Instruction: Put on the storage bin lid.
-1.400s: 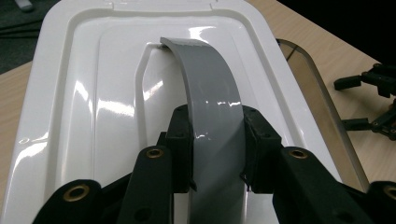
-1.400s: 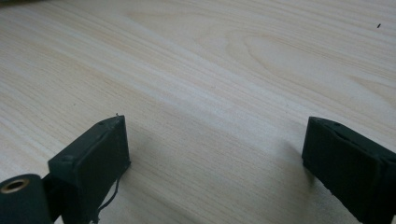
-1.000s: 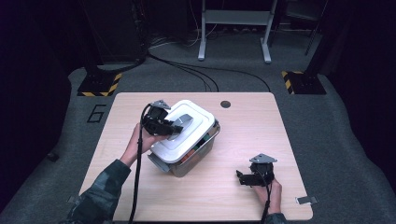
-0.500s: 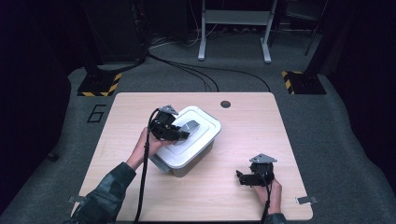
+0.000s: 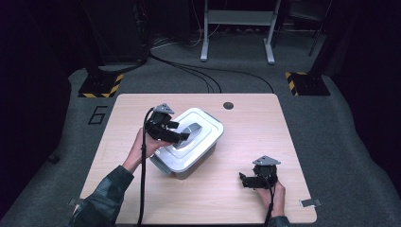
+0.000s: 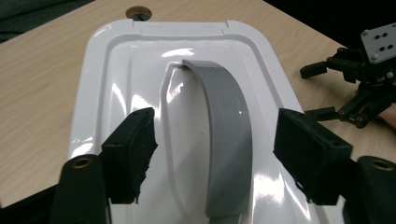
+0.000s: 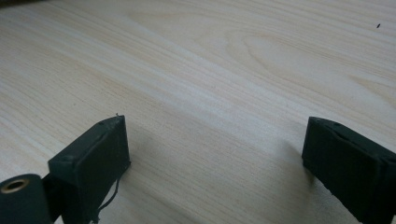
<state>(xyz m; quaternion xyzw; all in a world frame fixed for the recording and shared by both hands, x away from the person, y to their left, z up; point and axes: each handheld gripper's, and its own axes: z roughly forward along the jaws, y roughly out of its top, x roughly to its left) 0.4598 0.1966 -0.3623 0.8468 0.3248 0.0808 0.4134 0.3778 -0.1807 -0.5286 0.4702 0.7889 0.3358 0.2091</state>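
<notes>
In the high view a white lidded container [image 5: 191, 144] sits a little left of the middle of the bench [image 5: 255, 123], turned at an angle to the bench's edges, its lid seated flat and its grey handle [image 5: 191, 129] lying along the top. The left gripper [image 5: 182, 137] hovers over the container's near-left part, and its jaws have just been opening; the right gripper [image 5: 243, 179] rests low near the bench's near-right corner, well apart from the container. Judging from this, the container has been set down and let go, and what is left is for the left gripper to draw clear. The left gripper view looks along the lid [image 6: 116, 84]: glossy white plastic with a raised rim, rounded corners and a recessed centre, crossed by the arched grey handle [image 6: 229, 135]. The left gripper [image 6: 215, 149] stands spread, one jaw on each side of the handle, with a clear gap to either pad, so nothing is pinched. The right gripper view shows the right gripper [image 7: 215, 154] spread wide over bare light wood [image 7: 210, 70], with nothing between its jaws.
</notes>
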